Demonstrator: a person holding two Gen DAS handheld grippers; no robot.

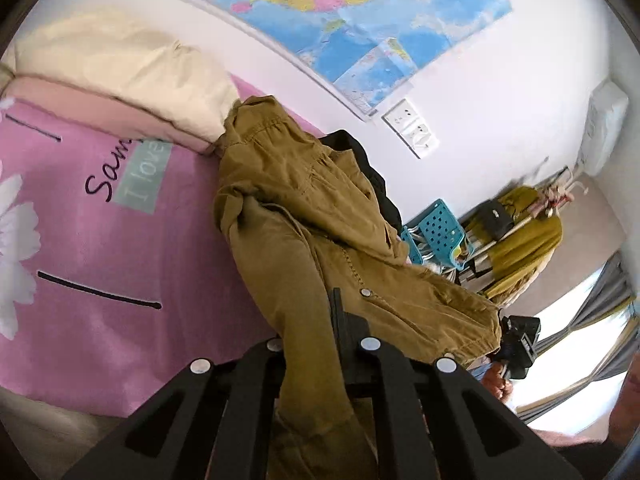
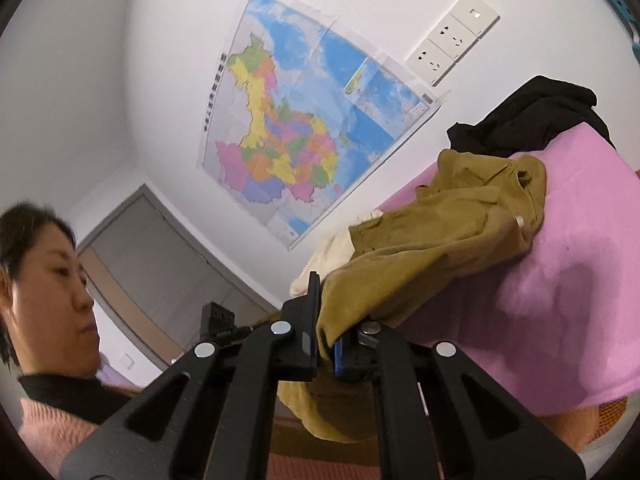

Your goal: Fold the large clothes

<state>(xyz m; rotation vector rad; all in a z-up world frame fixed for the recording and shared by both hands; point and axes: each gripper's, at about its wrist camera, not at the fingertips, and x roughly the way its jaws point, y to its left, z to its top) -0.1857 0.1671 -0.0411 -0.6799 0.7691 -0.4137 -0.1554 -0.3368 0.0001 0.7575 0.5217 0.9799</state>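
1. Left gripper: closed on a fold of the jacket. Cloth runs between its fingers and hangs below them.
2. Right gripper: clamped on another edge of the jacket. The cloth is pinched between its blue-edged pads.
3. Jacket: mustard-brown, crumpled, with a metal snap just ahead of the left fingers. It stretches forward from both grippers onto the bed, partly lifted at the held ends.
4. Pink bedspread with printed words and a white flower: to the left of the left gripper; to the right of the right one.
5. Black garment: beyond the jacket, touching its far edge.
6. Cream pillow: far left, ahead of the left gripper.
7. Map: on the wall beyond both grippers.
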